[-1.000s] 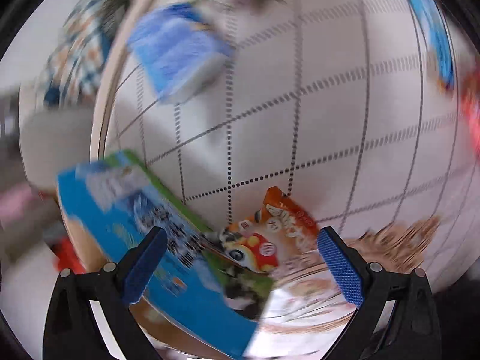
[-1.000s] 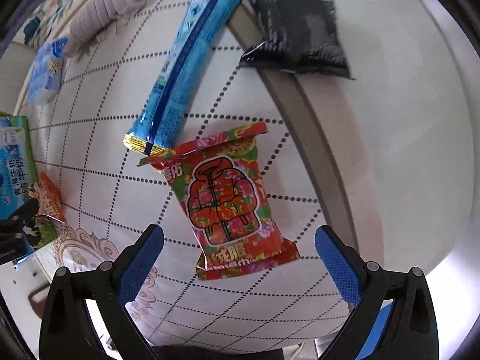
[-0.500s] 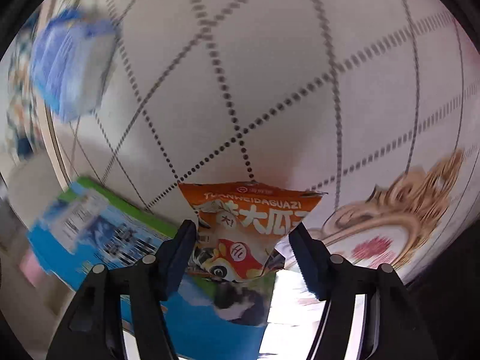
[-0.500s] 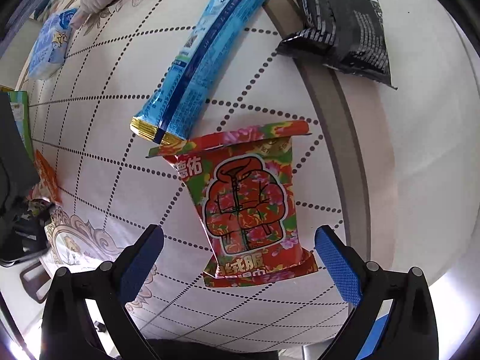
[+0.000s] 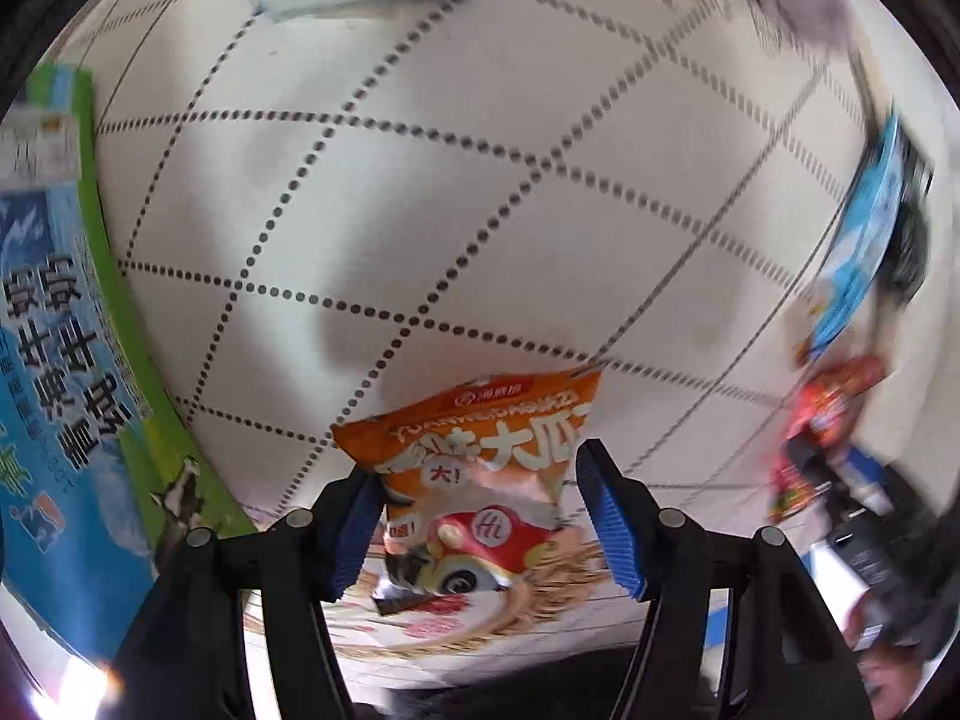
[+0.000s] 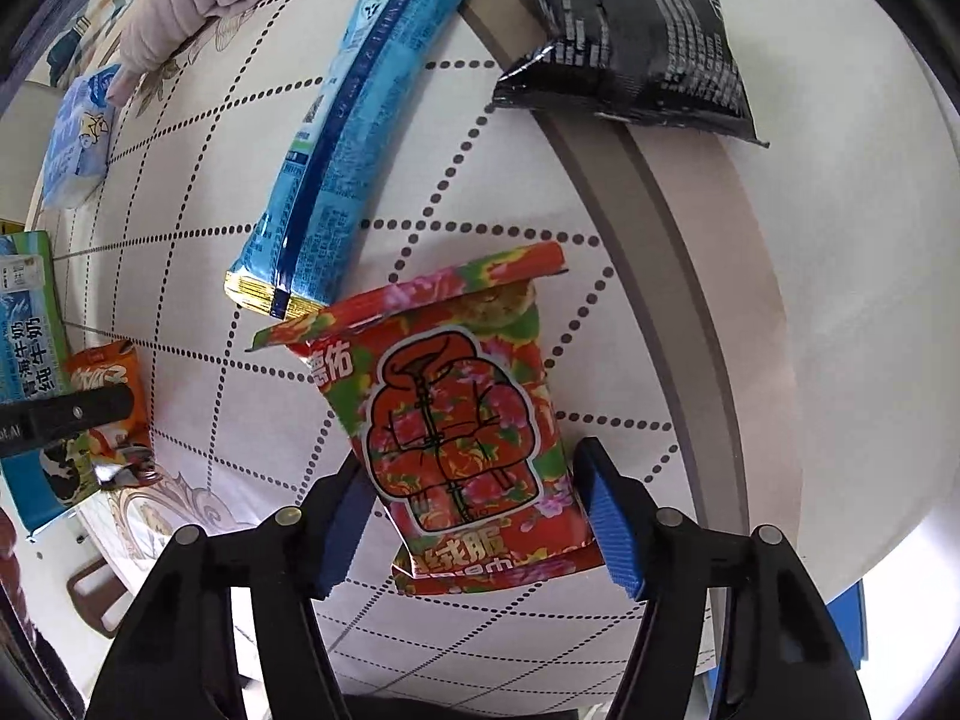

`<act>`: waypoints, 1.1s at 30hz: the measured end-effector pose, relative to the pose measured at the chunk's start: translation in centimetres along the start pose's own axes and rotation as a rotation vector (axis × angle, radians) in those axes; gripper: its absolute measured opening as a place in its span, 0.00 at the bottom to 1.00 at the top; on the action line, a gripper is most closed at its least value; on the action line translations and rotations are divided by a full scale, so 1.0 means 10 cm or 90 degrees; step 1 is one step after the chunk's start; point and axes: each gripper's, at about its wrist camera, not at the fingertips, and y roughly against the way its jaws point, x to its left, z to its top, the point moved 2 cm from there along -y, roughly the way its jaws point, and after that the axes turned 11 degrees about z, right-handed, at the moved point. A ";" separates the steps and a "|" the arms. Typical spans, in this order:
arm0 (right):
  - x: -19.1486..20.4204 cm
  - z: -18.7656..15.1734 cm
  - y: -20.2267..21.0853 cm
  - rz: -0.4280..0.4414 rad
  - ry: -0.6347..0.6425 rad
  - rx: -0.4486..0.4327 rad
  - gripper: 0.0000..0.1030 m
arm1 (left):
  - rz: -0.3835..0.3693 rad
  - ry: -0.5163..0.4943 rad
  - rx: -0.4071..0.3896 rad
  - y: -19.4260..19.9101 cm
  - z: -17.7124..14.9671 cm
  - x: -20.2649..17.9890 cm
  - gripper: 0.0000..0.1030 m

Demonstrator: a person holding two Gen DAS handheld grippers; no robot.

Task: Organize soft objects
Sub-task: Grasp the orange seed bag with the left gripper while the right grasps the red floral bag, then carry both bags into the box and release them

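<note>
The orange snack packet (image 5: 480, 468) sits pinched between the left gripper (image 5: 480, 516) pads, long axis toward 12 o'clock. The red packet (image 6: 456, 420) (jacket print) is clamped in the right gripper (image 6: 474, 516), top tilted to 11. One long blue packet (image 6: 360, 120) lies at 11, one black bag (image 6: 630, 30) at 1, on the tablecloth (image 6: 240, 276).

Snack packets (image 6: 456, 420) on dotted-grid tablecloth (image 6: 198, 300)
</note>
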 end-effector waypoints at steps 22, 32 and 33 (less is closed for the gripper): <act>1.32 -0.61 0.40 0.076 0.090 -0.080 0.48 | -0.081 0.088 -0.248 1.11 -1.13 0.63 0.42; 3.04 -0.92 1.00 0.146 0.237 -0.124 0.48 | -0.045 0.195 -0.352 1.75 -1.57 2.09 0.42; 3.24 -0.94 0.99 0.149 0.249 -0.125 0.48 | -0.032 0.208 -0.353 1.72 -1.60 2.26 0.42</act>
